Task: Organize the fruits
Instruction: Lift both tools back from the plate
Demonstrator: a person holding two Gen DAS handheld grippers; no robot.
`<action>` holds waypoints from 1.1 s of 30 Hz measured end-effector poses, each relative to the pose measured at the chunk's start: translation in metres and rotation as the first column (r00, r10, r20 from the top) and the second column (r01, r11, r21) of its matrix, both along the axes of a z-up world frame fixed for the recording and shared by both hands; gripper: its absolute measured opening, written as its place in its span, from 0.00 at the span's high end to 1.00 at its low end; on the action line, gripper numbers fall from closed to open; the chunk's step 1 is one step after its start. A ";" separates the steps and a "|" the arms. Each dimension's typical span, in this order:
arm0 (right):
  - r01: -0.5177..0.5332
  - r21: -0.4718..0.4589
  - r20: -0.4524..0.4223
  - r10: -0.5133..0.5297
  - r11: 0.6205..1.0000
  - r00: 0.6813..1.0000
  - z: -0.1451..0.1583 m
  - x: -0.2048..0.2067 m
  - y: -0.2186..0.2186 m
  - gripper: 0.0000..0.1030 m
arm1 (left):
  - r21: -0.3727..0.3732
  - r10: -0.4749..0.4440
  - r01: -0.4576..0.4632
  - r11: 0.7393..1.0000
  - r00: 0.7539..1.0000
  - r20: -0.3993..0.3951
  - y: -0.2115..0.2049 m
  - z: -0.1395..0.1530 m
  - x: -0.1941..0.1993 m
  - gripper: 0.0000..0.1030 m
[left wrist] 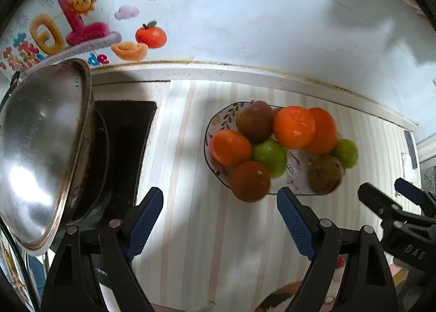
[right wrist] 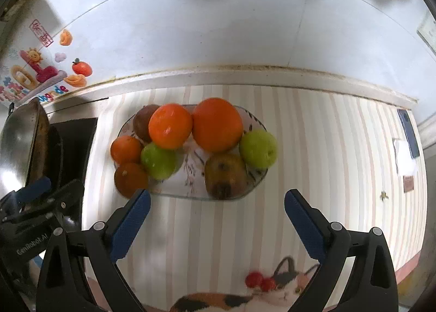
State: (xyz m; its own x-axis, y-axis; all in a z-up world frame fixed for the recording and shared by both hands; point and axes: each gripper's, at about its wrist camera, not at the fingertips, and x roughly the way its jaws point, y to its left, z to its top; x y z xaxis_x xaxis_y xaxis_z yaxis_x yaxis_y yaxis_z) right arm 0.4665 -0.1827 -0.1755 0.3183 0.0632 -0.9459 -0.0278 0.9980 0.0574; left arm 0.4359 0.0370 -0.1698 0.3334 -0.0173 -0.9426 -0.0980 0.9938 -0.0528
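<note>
A patterned plate on the striped counter holds several fruits: oranges, two green apples and brownish apples. The plate shows in the left wrist view too, with an orange on top and a dark orange at its near edge. My left gripper is open and empty, just short of the plate's near edge. My right gripper is open and empty, in front of the plate. Each gripper shows at the edge of the other's view.
A steel wok lid leans on a pan over a black stove at the left. The wall behind carries colourful stickers. A phone and small items lie at the far right. A cat-print mat lies near the front edge.
</note>
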 end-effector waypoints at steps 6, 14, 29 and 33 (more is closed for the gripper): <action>-0.006 -0.006 0.082 0.007 1.000 0.997 0.034 -0.031 -0.002 0.02 | 0.001 -0.024 0.024 1.000 0.998 0.058 -0.010 0.033 -0.030 0.17; -0.004 0.007 0.197 0.002 1.000 0.980 0.094 -0.083 -0.006 0.02 | 0.021 -0.059 0.057 0.998 0.984 0.166 -0.019 0.084 -0.076 0.17; 0.010 0.041 0.331 -0.024 0.999 0.943 0.169 -0.171 -0.009 0.02 | 0.016 -0.074 0.072 0.997 0.956 0.284 -0.014 0.145 -0.144 0.17; 0.017 0.041 0.341 -0.030 0.999 0.939 0.178 -0.185 -0.009 0.02 | 0.035 -0.079 0.072 0.997 0.947 0.310 -0.015 0.153 -0.153 0.17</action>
